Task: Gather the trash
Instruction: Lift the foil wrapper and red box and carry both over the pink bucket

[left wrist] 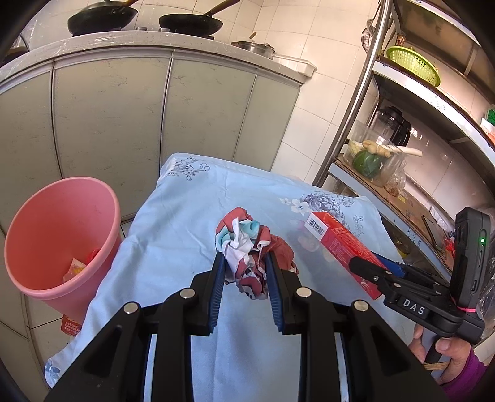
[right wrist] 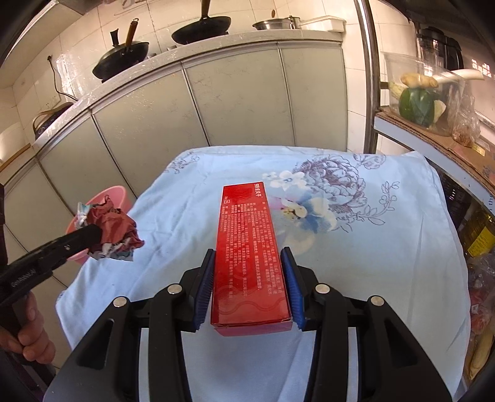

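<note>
My left gripper (left wrist: 244,259) is shut on a crumpled red, white and teal wrapper (left wrist: 250,247) and holds it over the blue floral cloth (left wrist: 179,216). The wrapper (right wrist: 113,230) also shows in the right wrist view, in the left gripper (right wrist: 92,238), lifted off the cloth. My right gripper (right wrist: 249,256) has its blue pads (right wrist: 205,278) on both sides of a long red box (right wrist: 249,256); the box seems held slightly above the cloth (right wrist: 371,247). The box (left wrist: 343,244) shows at right in the left wrist view. A pink bin (left wrist: 62,235) stands on the floor left of the table, with some trash in it.
Grey cabinet doors (left wrist: 123,114) under a counter with black woks (left wrist: 191,23) lie behind the table. A metal rack (left wrist: 402,173) with vegetables, jars and a green basket (left wrist: 413,65) stands at the right. The floor is white tile.
</note>
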### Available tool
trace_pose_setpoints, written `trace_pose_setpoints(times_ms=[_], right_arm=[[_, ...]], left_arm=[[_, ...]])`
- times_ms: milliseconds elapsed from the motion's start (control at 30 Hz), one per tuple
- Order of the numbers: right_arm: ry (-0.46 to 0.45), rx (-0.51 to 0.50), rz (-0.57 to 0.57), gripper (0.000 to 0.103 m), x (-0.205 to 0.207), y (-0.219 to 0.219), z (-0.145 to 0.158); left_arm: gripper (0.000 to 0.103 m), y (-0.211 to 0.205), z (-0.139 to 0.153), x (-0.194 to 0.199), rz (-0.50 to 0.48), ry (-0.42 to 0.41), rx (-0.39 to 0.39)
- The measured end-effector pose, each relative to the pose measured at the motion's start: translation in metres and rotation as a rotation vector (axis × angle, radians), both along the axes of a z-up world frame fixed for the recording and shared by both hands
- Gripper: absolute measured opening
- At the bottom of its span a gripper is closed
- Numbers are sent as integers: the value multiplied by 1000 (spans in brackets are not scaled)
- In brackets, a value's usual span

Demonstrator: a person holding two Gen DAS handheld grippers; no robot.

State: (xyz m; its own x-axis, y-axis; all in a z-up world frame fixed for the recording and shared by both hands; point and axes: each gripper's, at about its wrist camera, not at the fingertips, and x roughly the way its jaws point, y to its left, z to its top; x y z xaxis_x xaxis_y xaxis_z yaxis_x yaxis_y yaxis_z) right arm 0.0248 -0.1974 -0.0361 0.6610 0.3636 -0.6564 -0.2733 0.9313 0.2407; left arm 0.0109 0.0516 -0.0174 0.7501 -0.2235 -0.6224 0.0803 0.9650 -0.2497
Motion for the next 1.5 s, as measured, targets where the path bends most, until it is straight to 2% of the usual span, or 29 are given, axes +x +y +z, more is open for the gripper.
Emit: trace_pose_setpoints(times_ms=[333,900,1167,1500], right_arm=[[-39,9,39,43,-10,11,15],[-54,25,99,43,-6,38,30],[-60,69,152,43,10,65,44],[-67,89,250,43,25,118,57]], left_arm=[[26,13,6,-12,31,-28,-15],[26,45,6,-26,99,-53,-61],[26,75,13,-29,172,-82,-72],[26,124,23,-42,321,-127,-37]])
